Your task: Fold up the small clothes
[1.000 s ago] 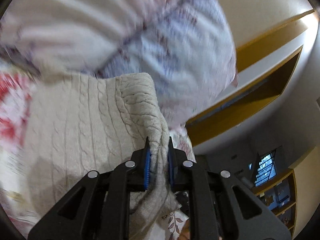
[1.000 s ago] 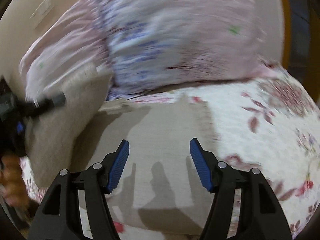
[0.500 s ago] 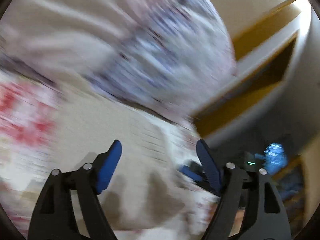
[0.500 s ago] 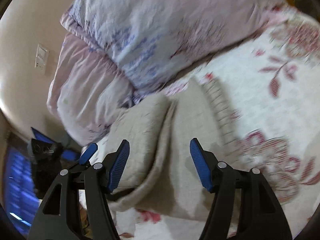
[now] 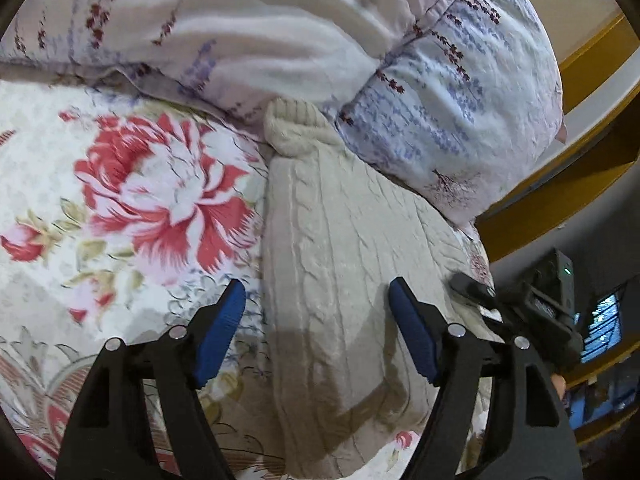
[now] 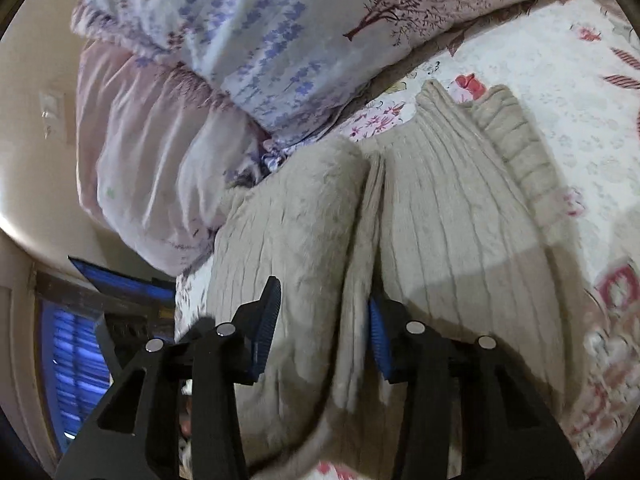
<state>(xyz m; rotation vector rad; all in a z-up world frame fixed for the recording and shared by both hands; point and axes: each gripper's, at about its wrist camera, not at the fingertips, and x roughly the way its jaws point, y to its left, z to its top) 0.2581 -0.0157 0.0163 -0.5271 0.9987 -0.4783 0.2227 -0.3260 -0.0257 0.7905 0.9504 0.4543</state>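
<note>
A beige cable-knit sweater (image 5: 340, 264) lies folded lengthwise on the flowered bedspread (image 5: 120, 200), its collar end against the pillows. My left gripper (image 5: 316, 320) is open and empty, hovering just above the sweater's near part. In the right wrist view the sweater (image 6: 452, 216) shows a raised fold running down its middle. My right gripper (image 6: 324, 320) is open with its jaws either side of that fold; the cloth overlaps the right pad. The right gripper also shows in the left wrist view (image 5: 532, 308) at the sweater's right edge.
Two floral pillows (image 5: 460, 92) lie against the far side of the sweater; they also show in the right wrist view (image 6: 248, 36). A yellow wooden frame (image 5: 592, 64) and a dark room lie beyond the bed's right edge. A wall with a light switch (image 6: 50, 108) is at left.
My left gripper let go of the sweater edge it was pinching and opened. The folded part now lies flat. My right gripper moved in low over the sweater's middle fold.
</note>
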